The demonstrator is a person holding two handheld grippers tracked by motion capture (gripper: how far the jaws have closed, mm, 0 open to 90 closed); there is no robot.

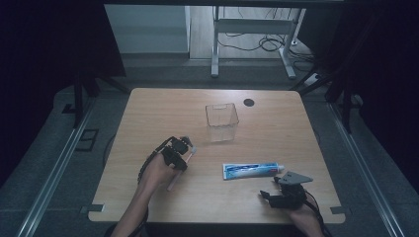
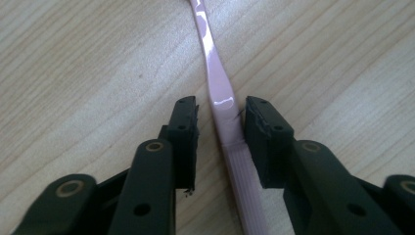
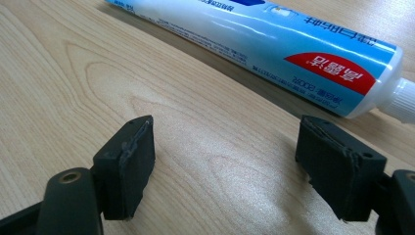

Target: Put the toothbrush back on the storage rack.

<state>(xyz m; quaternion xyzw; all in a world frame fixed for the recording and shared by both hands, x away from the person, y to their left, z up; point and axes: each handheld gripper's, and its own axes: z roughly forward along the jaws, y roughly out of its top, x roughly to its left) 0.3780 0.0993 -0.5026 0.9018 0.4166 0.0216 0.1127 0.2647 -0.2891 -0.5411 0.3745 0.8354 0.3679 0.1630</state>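
Observation:
A pink toothbrush (image 1: 172, 183) lies on the wooden table (image 1: 148, 113), left of centre. My left gripper (image 1: 184, 150) is low over it. In the left gripper view the jaws straddle the toothbrush handle (image 2: 215, 68); the left gripper (image 2: 221, 110) is open, with a narrow gap showing on the left side of the handle. A blue and white toothpaste tube (image 1: 252, 170) lies flat to the right, cap pointing right. My right gripper (image 1: 271, 189) sits just in front of it near the table's front edge. The right gripper (image 3: 225, 132) is wide open with bare wood between its jaws and the tube (image 3: 274, 39) just beyond.
A clear, square plastic container (image 1: 222, 121) stands upright at the middle back of the table. A dark round cable hole (image 1: 248, 102) lies behind it. A white desk frame (image 1: 252, 29) and floor cables are beyond the far edge.

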